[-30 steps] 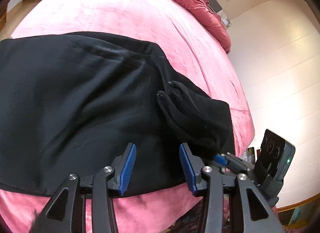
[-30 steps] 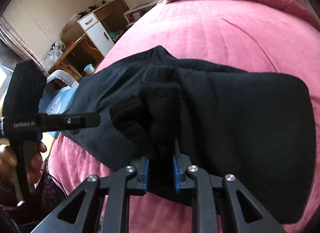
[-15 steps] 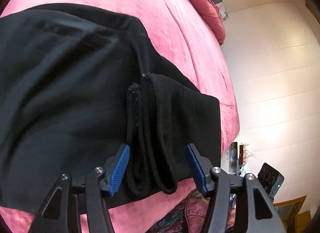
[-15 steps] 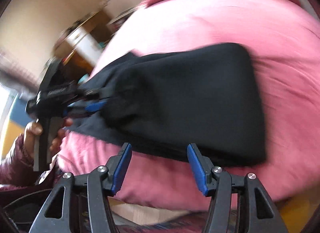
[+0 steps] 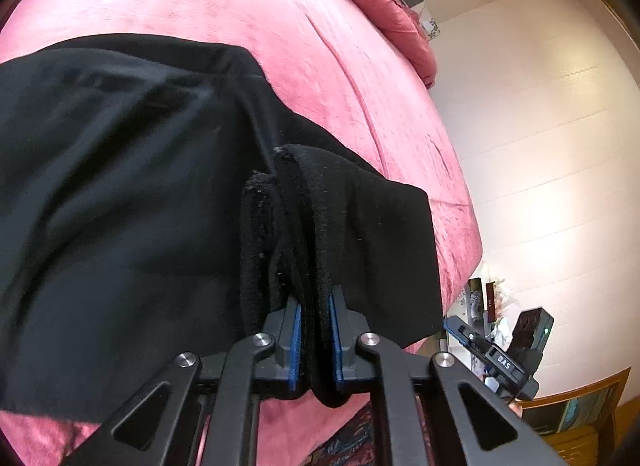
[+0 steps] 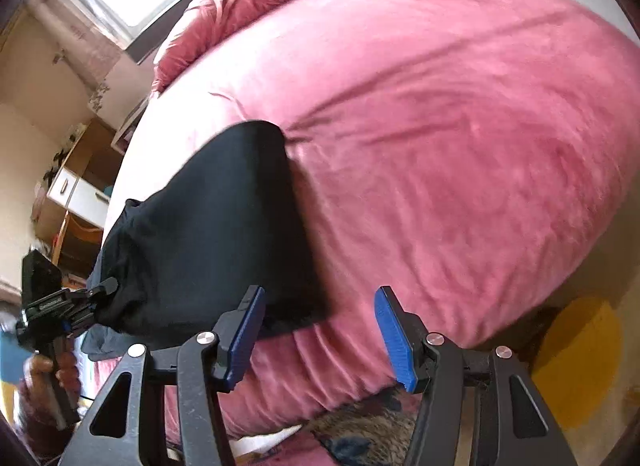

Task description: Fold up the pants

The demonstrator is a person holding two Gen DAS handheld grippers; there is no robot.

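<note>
My left hand-held gripper pinches the black pants' bunched hem for folding; right hand-held gripper wide, empty, over pink bed.

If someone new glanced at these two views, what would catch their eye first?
The black pants spread across the pink bedspread stand out at once. Next, the left gripper is shut on a bunched fold at the pants' near edge, while the right gripper hangs open above the bed's edge, holding nothing.
</note>
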